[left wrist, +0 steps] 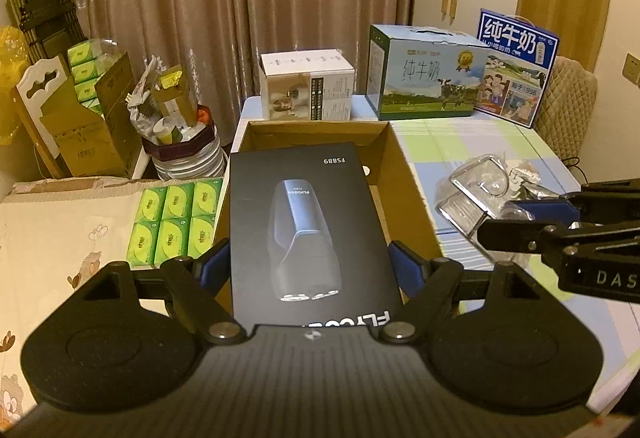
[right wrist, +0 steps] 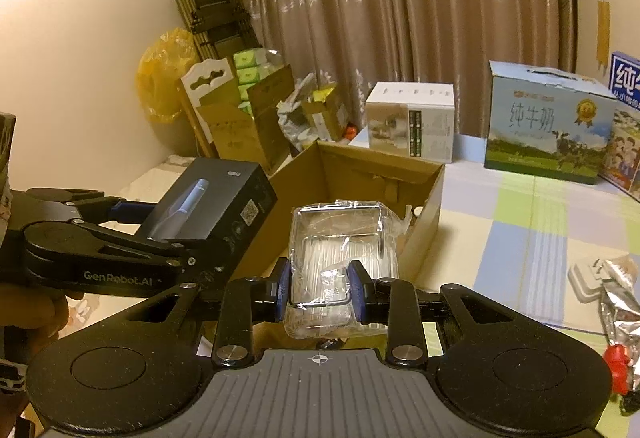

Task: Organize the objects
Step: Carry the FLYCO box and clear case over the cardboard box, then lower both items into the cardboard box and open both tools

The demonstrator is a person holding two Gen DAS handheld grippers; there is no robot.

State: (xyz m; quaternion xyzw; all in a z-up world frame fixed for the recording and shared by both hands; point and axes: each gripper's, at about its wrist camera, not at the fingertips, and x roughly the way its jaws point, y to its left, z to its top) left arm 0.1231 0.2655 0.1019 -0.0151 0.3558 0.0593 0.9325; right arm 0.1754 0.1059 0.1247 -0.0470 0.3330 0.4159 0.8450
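Both grippers carry loads toward the cardboard box for packing: left gripper jaws clamp the black box; right gripper jaws pinch what looks like a wrapped wire rack.

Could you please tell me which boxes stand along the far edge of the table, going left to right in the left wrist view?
White carton → green-and-blue milk carton with a handle → blue milk carton.

Black box: "FS889" near far end, partial "FLYCO" at near end, both upside down. Left gripper arm: "GenRobot.AI". Right gripper arm: "DAS", cut off. Light-blue carton: "纯牛奶". Dark-blue carton: "纯牛奶", "1996".
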